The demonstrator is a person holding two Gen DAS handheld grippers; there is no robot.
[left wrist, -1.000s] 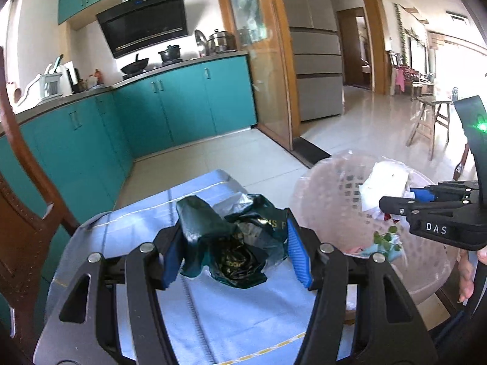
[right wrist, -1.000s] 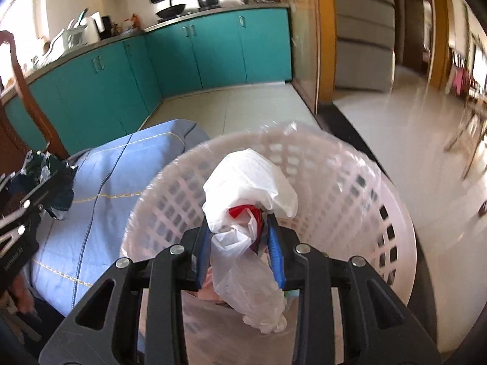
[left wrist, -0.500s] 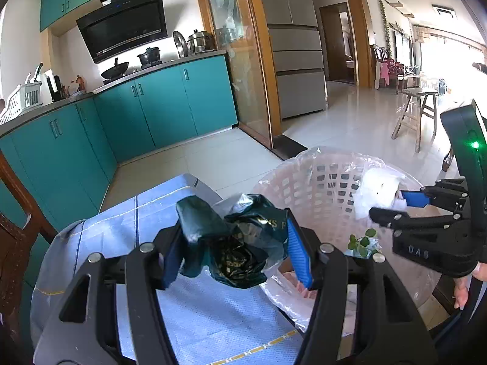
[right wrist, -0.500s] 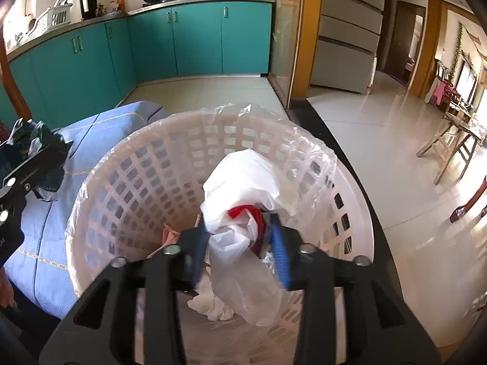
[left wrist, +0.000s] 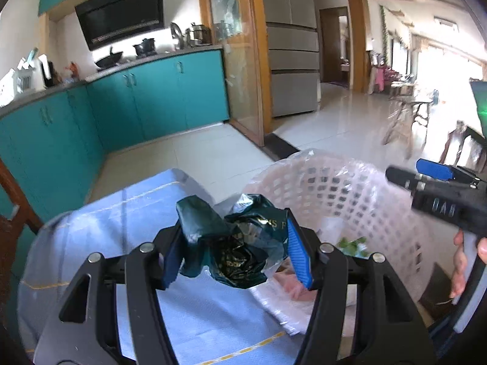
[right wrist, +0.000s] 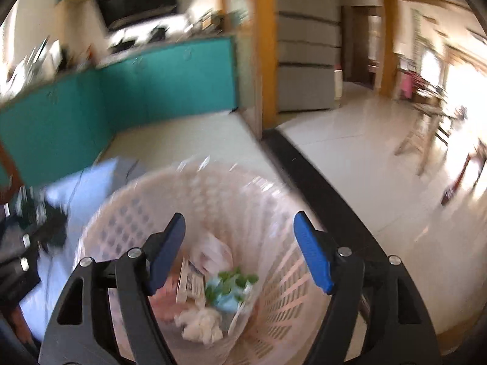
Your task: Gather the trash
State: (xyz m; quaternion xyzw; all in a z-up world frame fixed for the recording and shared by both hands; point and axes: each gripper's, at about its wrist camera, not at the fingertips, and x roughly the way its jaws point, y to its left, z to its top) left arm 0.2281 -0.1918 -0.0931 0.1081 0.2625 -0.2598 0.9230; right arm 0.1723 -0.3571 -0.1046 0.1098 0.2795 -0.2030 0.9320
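My left gripper [left wrist: 234,252] is shut on a crumpled dark green foil wrapper [left wrist: 231,243], held above the table's right edge beside the pale pink lattice basket [left wrist: 350,188]. My right gripper [right wrist: 239,251] is open and empty above the basket [right wrist: 283,276], which has a clear plastic liner. Inside the basket lie crumpled white plastic [right wrist: 201,325], a paper label [right wrist: 188,283], green leaves [right wrist: 234,279] and pink scraps. The right gripper also shows in the left wrist view [left wrist: 432,179], over the basket's far side.
The table wears a light blue cloth [left wrist: 106,219]. A brown wooden chair [left wrist: 12,200] stands at the left. Teal kitchen cabinets [left wrist: 146,97] line the back wall. Tiled floor [right wrist: 350,152] and a dark door threshold [right wrist: 307,170] lie behind the basket.
My right gripper opened and let go of the white plastic bag, which dropped into the basket. My left gripper carried the green wrapper right, closer to the basket.
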